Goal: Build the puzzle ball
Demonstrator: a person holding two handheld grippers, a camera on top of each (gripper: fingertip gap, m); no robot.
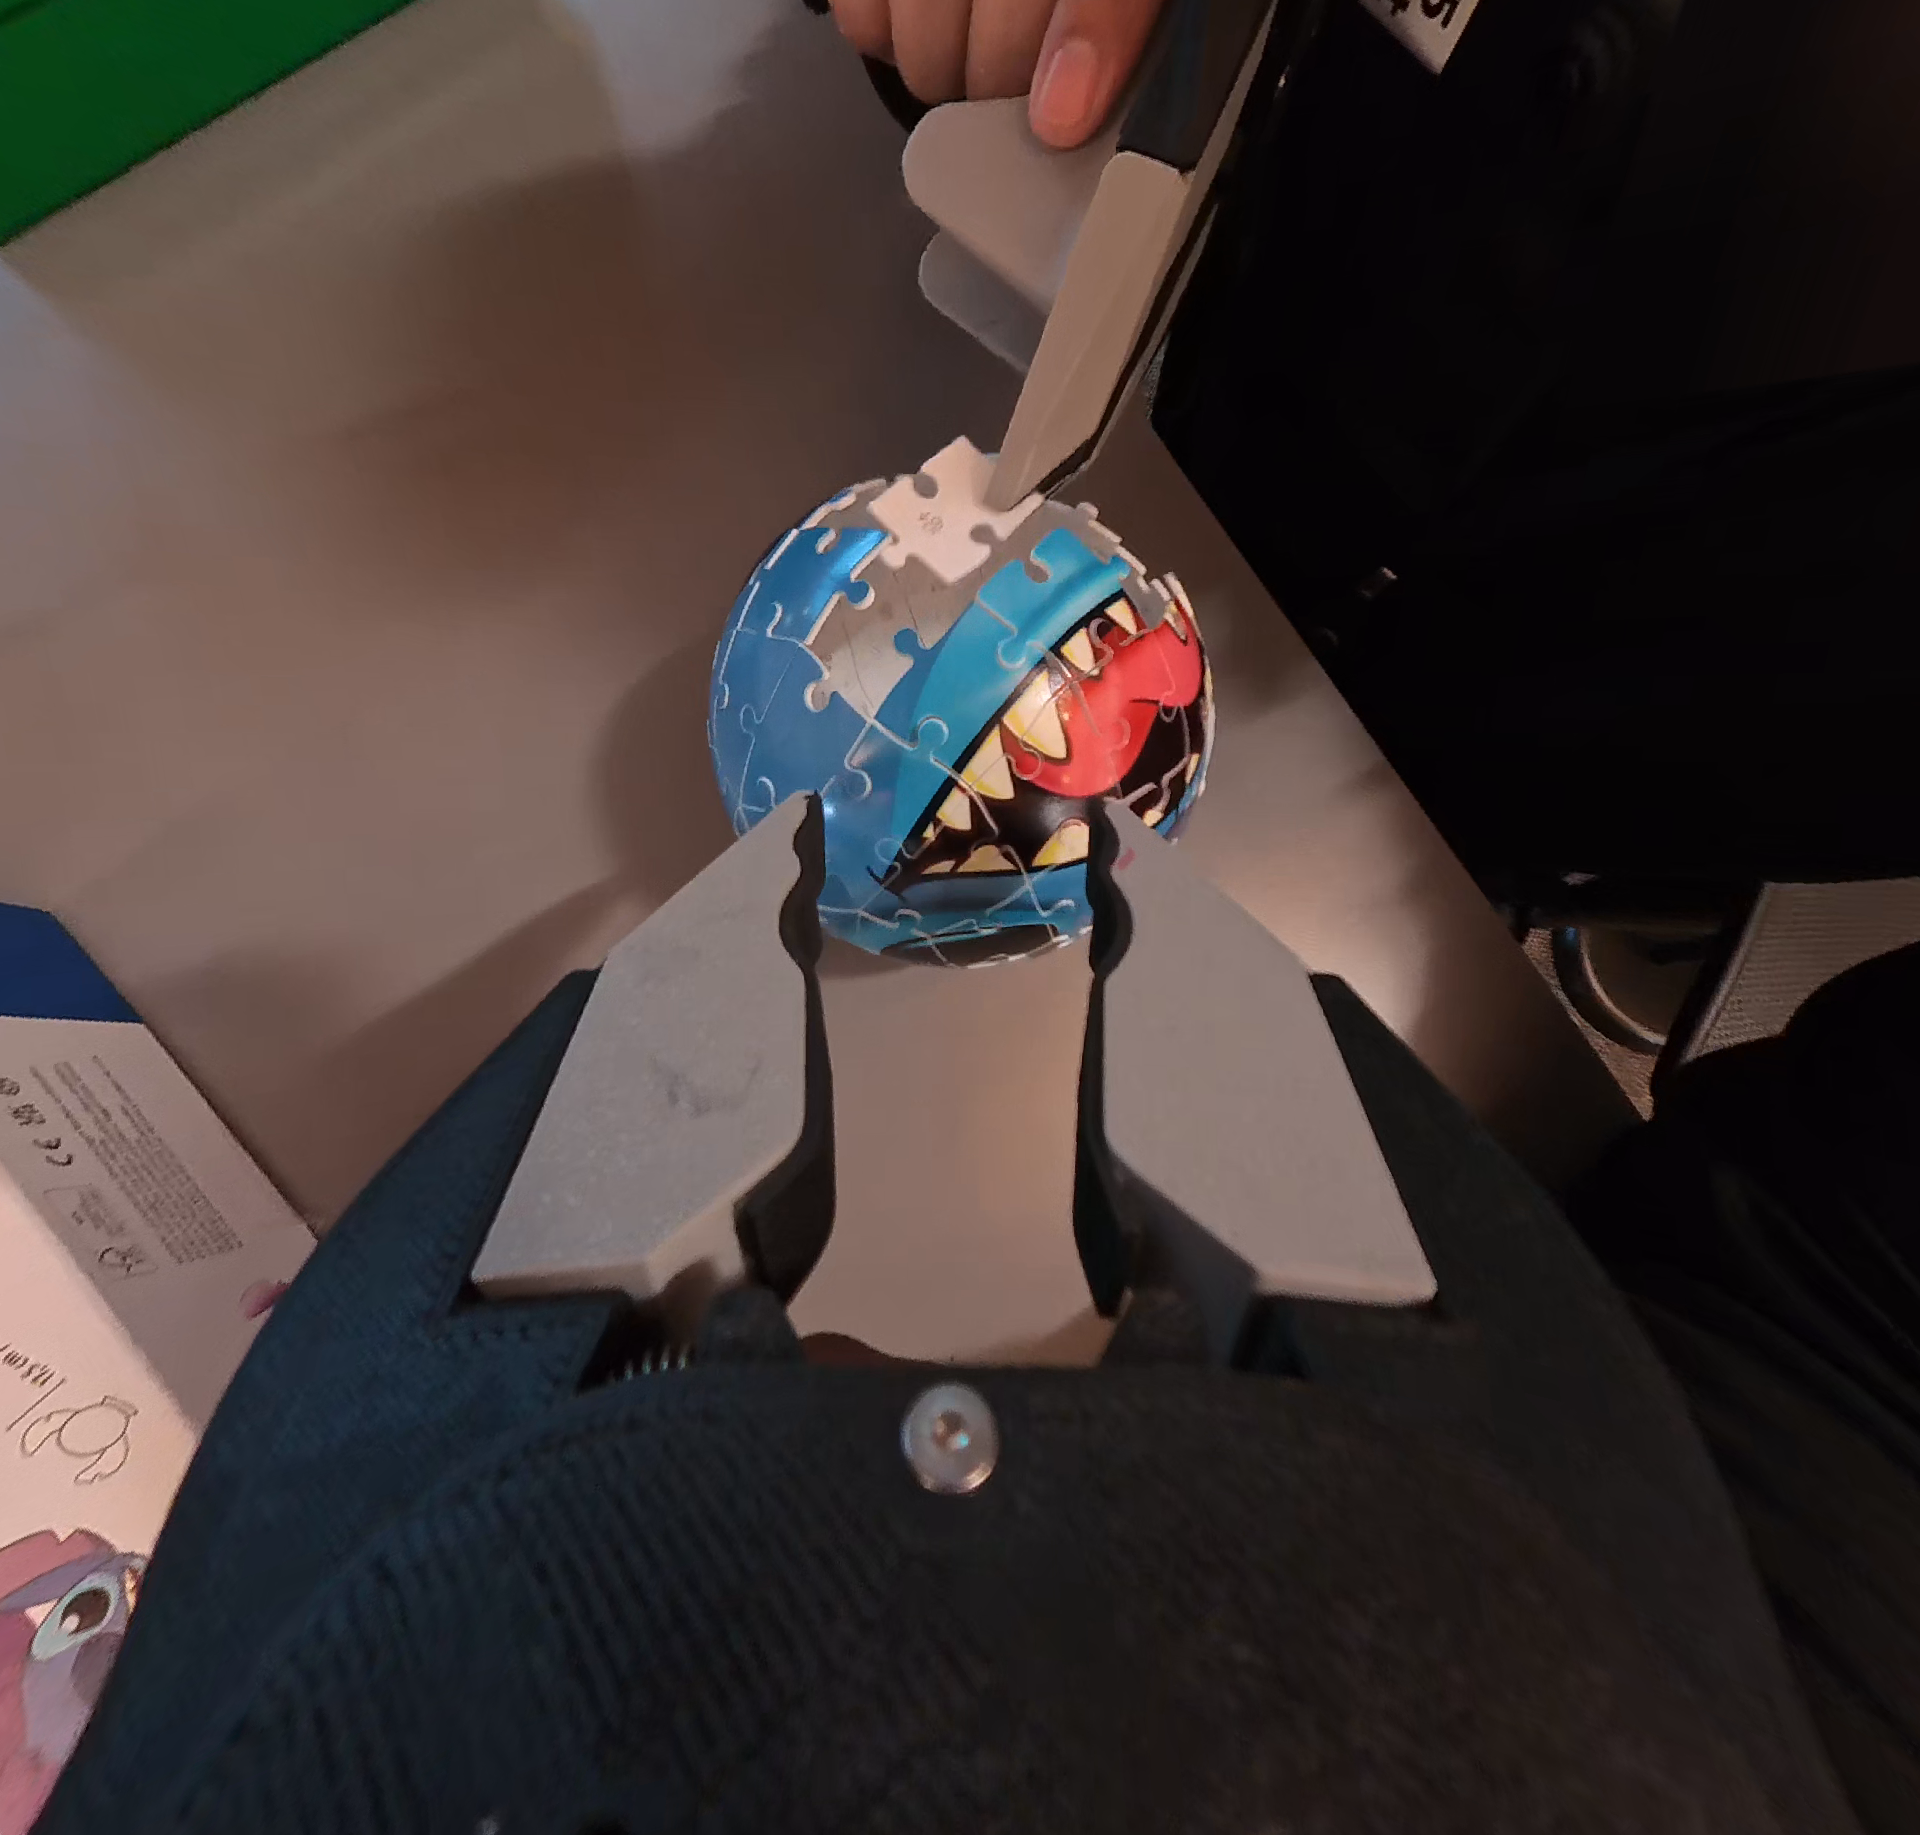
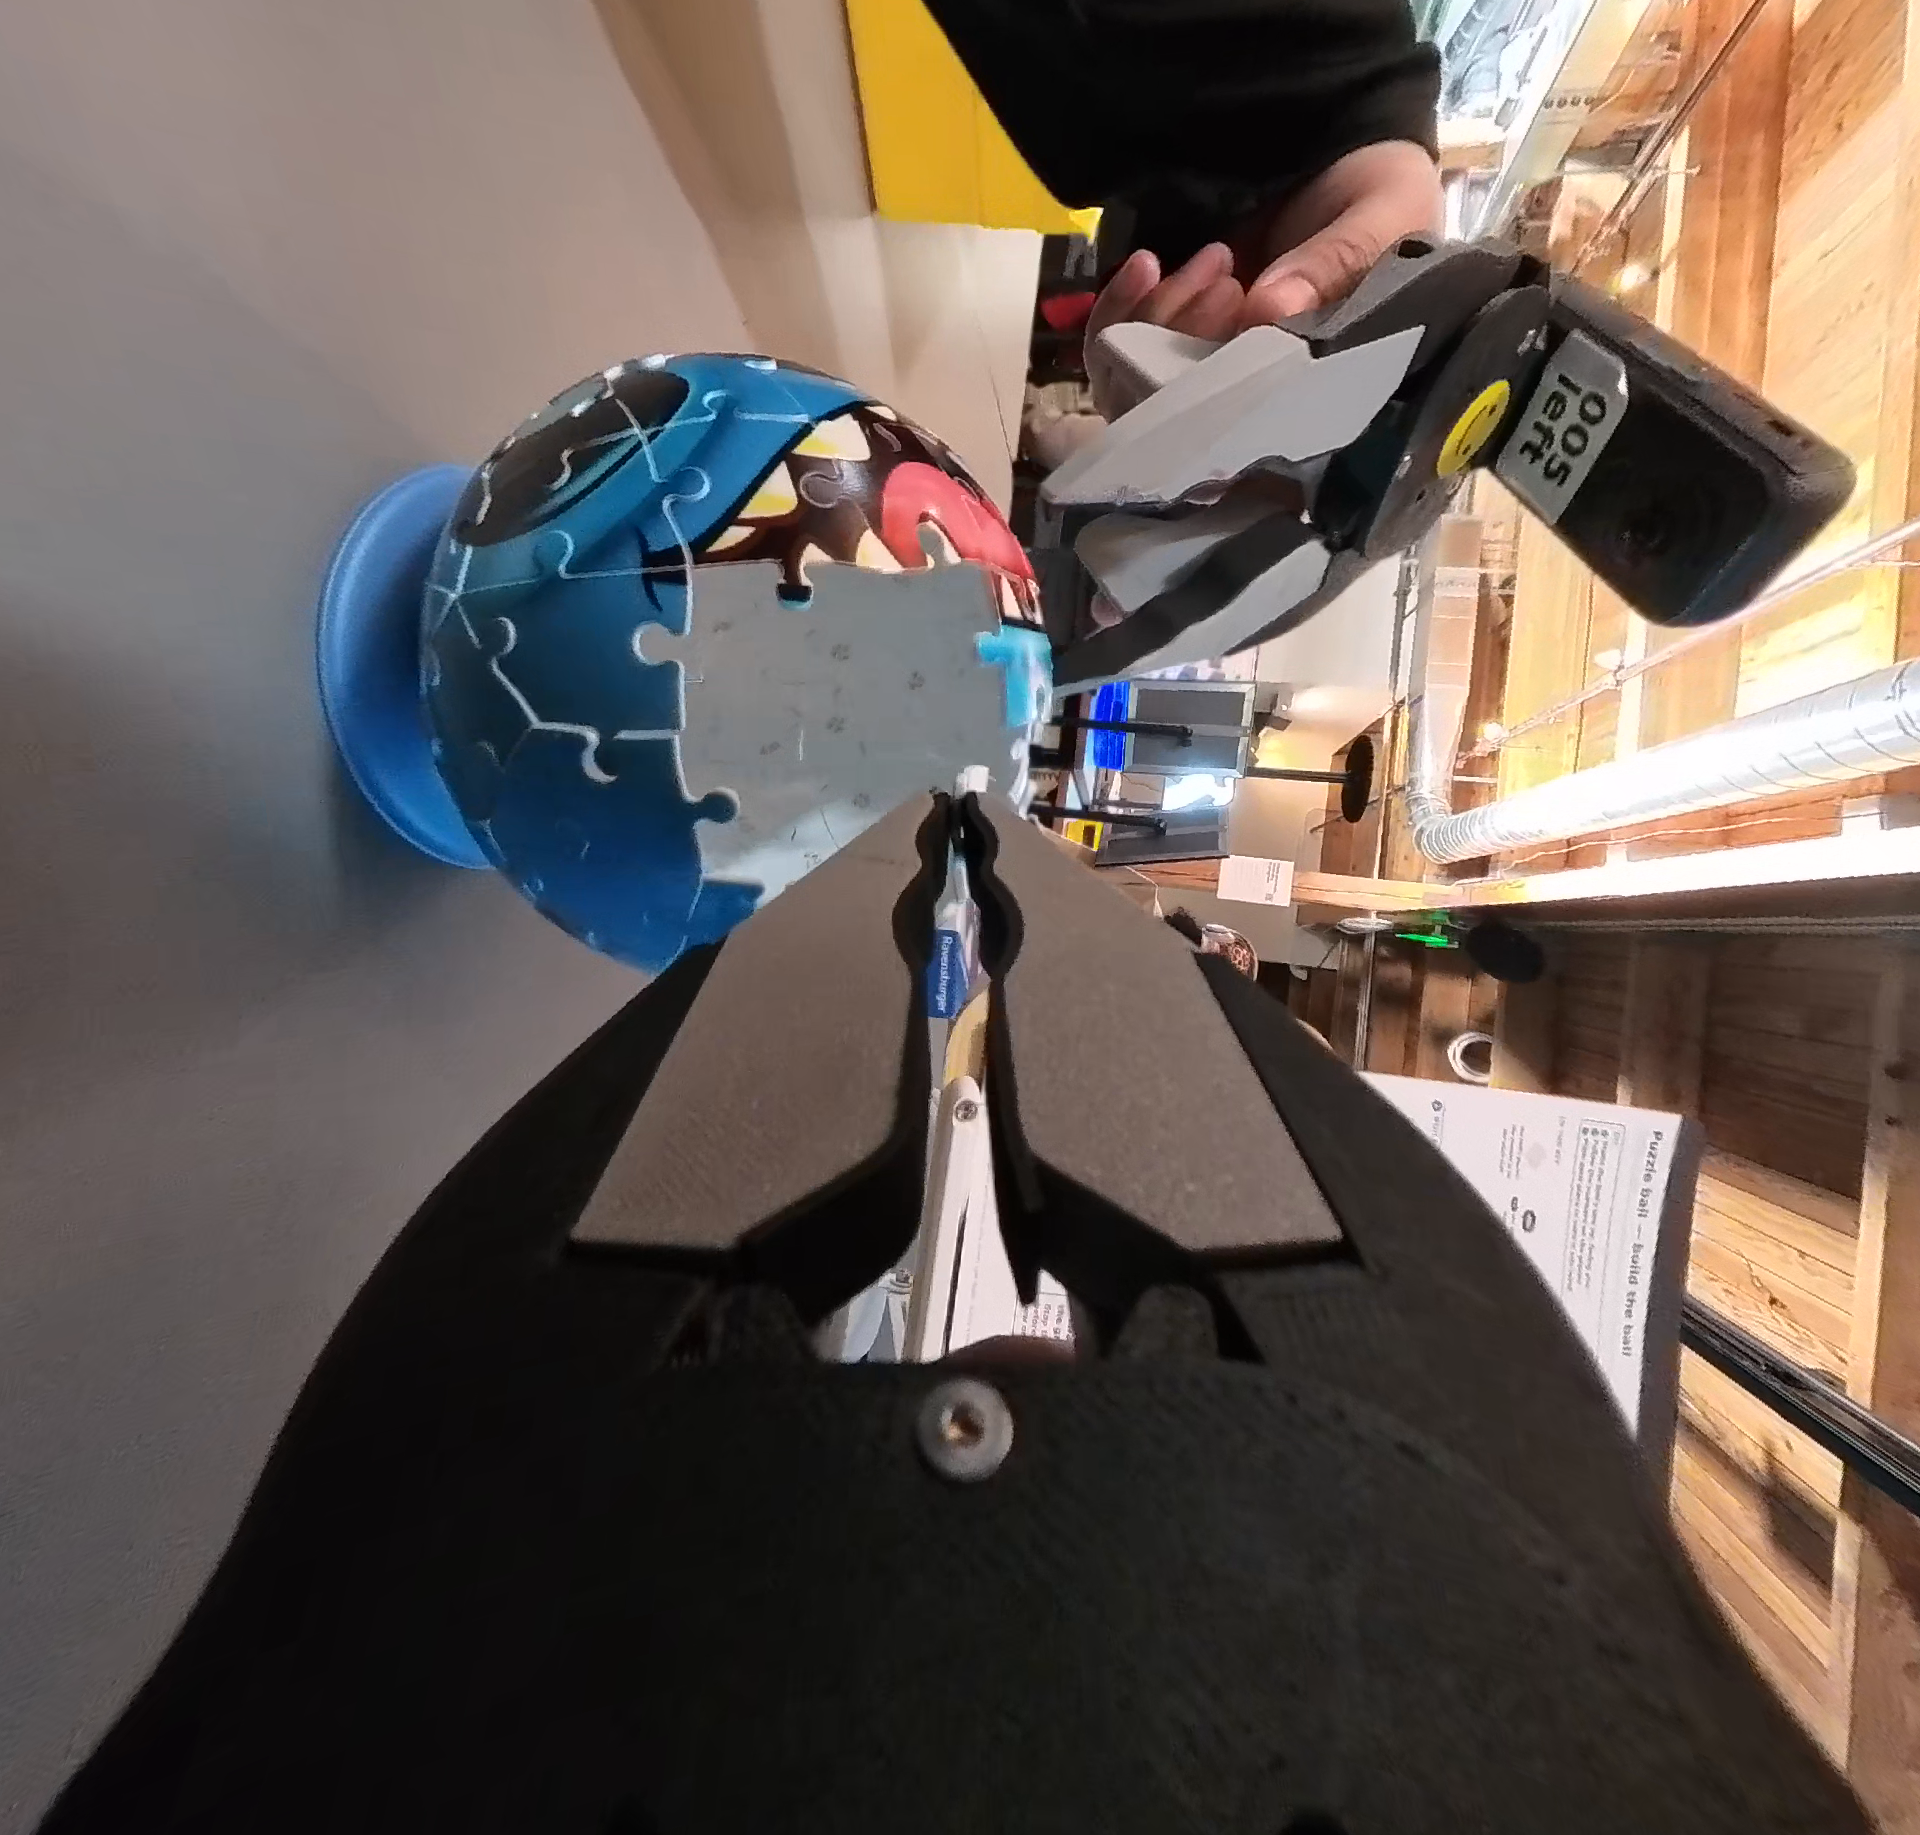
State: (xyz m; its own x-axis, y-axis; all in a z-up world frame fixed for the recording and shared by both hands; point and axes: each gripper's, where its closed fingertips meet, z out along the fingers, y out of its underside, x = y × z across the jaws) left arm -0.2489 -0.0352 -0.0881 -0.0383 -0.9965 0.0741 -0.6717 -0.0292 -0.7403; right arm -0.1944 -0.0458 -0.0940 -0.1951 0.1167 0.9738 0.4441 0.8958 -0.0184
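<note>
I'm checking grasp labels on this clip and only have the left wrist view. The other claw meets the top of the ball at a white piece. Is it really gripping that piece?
Observer: Yes. In the right wrist view the right claw is shut on the white piece, which shows edge-on between its tips.
Operator: What does the ball rest on? That's hidden from my view.
Observer: The puzzle ball sits on a round blue stand on the table.
Operator: And where does my own claw come in?
Observer: The left claw is open and comes in from above, with its tips at the red mouth on the side away from the stand.
</note>
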